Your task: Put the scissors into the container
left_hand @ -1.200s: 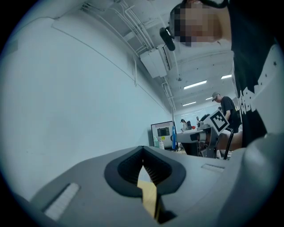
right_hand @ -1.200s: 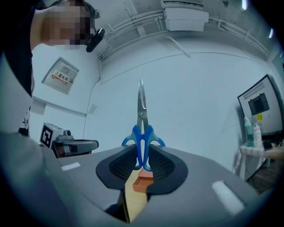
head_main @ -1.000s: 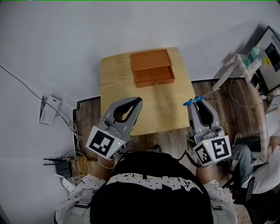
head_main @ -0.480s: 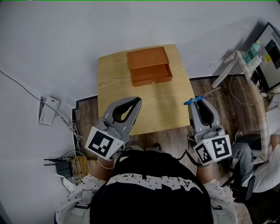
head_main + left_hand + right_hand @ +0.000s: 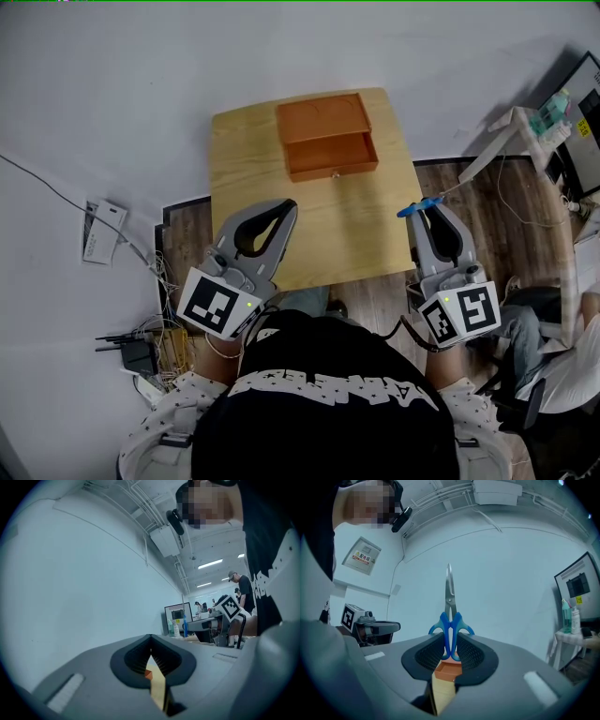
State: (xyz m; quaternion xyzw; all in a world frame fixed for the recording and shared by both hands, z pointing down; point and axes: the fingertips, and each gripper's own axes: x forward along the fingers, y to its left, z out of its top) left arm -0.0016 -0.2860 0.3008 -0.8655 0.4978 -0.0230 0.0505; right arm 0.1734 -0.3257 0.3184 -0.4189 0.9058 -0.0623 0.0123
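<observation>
An orange container (image 5: 328,139) with its drawer pulled open (image 5: 333,154) stands at the far side of the wooden table (image 5: 309,225). Blue-handled scissors (image 5: 422,205) are clamped by the handles in my right gripper (image 5: 427,210), which is shut on them over the table's right edge. In the right gripper view the scissors (image 5: 450,616) point straight up out of the right gripper (image 5: 450,644), blades together. My left gripper (image 5: 286,208) hovers over the table's near left part, shut with nothing in it. In the left gripper view its tips (image 5: 150,641) meet.
A white rack with bottles (image 5: 530,122) and a monitor (image 5: 586,103) stand at the right. Cables and a router (image 5: 136,356) lie on the floor at the left, near a white box (image 5: 101,232). A seated person (image 5: 562,337) is at the right edge.
The left gripper has drifted slightly left and toward me. The right gripper still holds the scissors in about the same place. The view has shifted a little.
</observation>
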